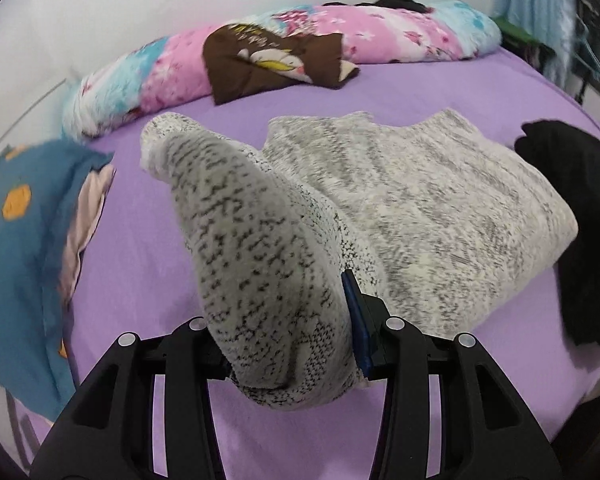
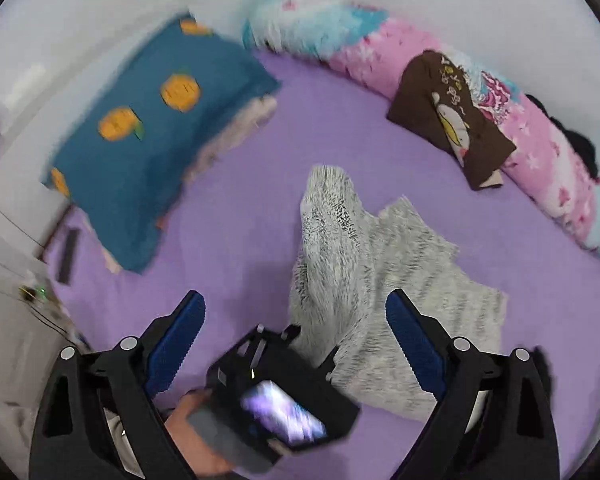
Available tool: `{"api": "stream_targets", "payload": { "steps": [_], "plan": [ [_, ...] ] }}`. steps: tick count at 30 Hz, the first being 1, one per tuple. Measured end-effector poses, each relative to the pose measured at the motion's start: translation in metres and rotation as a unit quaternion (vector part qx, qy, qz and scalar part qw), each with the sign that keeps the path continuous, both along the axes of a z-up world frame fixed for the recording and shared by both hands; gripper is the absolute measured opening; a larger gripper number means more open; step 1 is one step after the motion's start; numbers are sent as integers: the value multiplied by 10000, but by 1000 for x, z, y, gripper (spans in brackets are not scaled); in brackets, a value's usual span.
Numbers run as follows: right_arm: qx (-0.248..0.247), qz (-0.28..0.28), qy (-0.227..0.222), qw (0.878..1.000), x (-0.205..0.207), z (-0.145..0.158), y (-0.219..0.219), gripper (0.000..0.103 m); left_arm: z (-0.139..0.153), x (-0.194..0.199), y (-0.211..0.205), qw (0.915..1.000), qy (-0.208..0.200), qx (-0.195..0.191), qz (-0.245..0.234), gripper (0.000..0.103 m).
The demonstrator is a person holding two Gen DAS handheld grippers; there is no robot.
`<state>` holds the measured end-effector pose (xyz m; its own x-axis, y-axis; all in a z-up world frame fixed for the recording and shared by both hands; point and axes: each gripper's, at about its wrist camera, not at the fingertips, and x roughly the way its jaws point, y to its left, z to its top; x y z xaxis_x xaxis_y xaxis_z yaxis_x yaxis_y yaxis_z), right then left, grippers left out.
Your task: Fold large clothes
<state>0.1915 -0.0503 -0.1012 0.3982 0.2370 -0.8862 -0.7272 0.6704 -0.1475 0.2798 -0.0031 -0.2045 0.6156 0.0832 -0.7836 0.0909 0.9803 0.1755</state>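
1. The grey knit sweater lies on the purple bedsheet, filling the middle and right of the left wrist view; its body looks partly folded, with a rounded fold edge at centre right. One sleeve is lifted off the sheet and runs from the upper left of the garment down to the bottom centre of that frame.

2. The left gripper has its jaws pinched on the sleeve's end, the knit bunched thick between them and hiding the left finger; a blue pad shows on the right side.

3. The right gripper hangs above with jaws spread wide and nothing between them. In the right wrist view the sweater lies ahead of the jaws, centre to lower right, not touching them.

4. Risk, as I judge it: the bulky knit may slip out of the pinch while the sleeve is carried across the body, since the grip holds a fat wad rather than a flat edge. Pulling the sleeve could also drag the folded body and undo the fold, as nothing pins it down.

5. Around it: a blue pillow at the upper left, a pink floral blanket along the wall, a brown cushion against it, and a black garment just beside the sweater's right edge.
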Motion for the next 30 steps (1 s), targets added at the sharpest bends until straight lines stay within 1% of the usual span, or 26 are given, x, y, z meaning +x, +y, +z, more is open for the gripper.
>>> {"api": "stream_targets", "payload": {
  "steps": [2,3,5,7,10,14,19,21,24,27,29,30],
  "plan": [
    [-465,-223,121,9986,22,-17,20,90,-2,0,-9,9999,-24,128,-86,41],
    [-747,-281,153,9967,33,-28,30,90,-2,1,-12,9998,-16,133,-132,41],
    [-1188,-337,164,9922,48,-46,43,90,-2,4,-12,9998,15,105,-185,41],
    [-1519,-468,306,9868,67,-67,55,90,-2,6,-9,9998,42,36,-172,41],
    [-1900,-558,286,9798,82,-88,67,90,-3,7,-4,9998,88,-41,-180,41],
    [-2275,-731,594,9692,103,-121,74,90,-3,9,0,9996,160,-149,-192,41],
    [-2792,-501,909,9546,107,-149,91,90,-8,11,3,9992,247,-271,-156,41],
    [-3113,-390,978,9445,107,-161,99,90,-7,10,1,9994,211,-227,-179,41],
    [-3292,-312,1127,9370,105,-174,109,90,-8,9,0,9994,203,-200,-182,41],
    [-3564,-268,1191,9263,102,-191,118,90,-8,10,0,9994,211,-220,-182,41],
    [-3831,-276,1129,9164,100,-205,121,90,-8,9,-1,9994,209,-222,-183,41],
    [-3894,-274,1114,9139,99,-208,122,90,-9,9,-2,9994,211,-207,-192,41]
  ]
}}
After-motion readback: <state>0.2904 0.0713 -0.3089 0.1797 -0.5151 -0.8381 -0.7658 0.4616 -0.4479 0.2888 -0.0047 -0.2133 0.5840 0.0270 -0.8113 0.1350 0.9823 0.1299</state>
